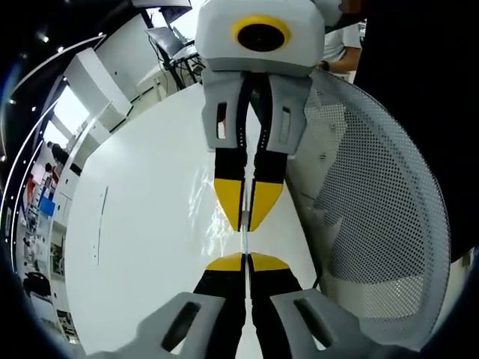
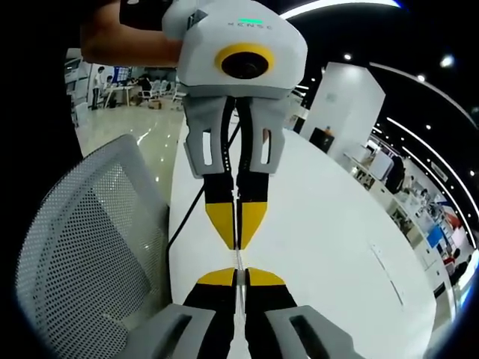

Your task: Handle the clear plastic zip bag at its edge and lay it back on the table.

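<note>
In the left gripper view, the left tongs [image 1: 245, 258] are rising from 6 o'clock, pinched together on the thin edge of the bag [image 1: 245, 238]. The right tongs [image 1: 248, 224] are reaching down from 12 o'clock, clamping the same edge just above. In the right gripper view, the right tongs [image 2: 238, 273] are closing on the bag [image 2: 237, 258], facing the left tongs [image 2: 236, 243]. The bag is showing edge-on between the tips, above the desk; its clear body is hard to make out. The white desk [image 1: 150, 224] is lying beneath, a mesh chair [image 1: 374, 224] standing at 3 o'clock, in an open office.
</note>
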Demonstrator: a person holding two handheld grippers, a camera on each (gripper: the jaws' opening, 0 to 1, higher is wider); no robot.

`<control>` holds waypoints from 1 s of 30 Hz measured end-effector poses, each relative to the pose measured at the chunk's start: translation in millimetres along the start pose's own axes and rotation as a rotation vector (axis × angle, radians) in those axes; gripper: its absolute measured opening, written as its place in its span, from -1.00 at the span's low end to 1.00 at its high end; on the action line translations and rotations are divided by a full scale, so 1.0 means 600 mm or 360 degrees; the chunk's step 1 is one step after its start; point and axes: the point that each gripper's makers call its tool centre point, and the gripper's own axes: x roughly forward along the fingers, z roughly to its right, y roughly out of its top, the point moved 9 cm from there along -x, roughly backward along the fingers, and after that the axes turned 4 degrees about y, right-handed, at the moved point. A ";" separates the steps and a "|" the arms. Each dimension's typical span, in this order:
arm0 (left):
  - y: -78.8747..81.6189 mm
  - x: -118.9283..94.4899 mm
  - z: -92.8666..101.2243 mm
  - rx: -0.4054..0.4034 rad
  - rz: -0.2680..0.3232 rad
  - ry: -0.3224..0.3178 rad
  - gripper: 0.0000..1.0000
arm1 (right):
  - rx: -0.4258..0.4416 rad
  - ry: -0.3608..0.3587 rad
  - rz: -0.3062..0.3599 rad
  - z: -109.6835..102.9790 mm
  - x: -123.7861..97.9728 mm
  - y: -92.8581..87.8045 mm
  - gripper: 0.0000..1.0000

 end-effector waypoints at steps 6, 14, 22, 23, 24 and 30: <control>-0.001 -0.002 -0.001 0.0001 0.0001 0.0005 -1.00 | -0.0001 -0.0001 0.0006 0.001 0.000 0.001 -1.00; -0.002 -0.004 0.000 -0.0003 -0.0001 0.0003 -1.00 | 0.0002 0.0000 0.0008 0.001 -0.002 0.000 -1.00; -0.004 -0.004 0.000 -0.0009 -0.0004 0.0001 -1.00 | -0.0001 0.0005 0.0001 0.001 -0.003 0.000 -1.00; -0.004 -0.004 0.000 -0.0009 -0.0005 0.0000 -1.00 | -0.0001 0.0005 0.0001 0.001 -0.004 0.000 -1.00; -0.004 -0.004 0.001 -0.0009 -0.0006 0.0001 -1.00 | 0.0000 0.0004 0.0001 0.001 -0.004 0.000 -1.00; -0.004 -0.004 0.000 -0.0007 -0.0007 0.0003 -1.00 | 0.0004 0.0001 0.0002 0.002 -0.004 -0.001 -1.00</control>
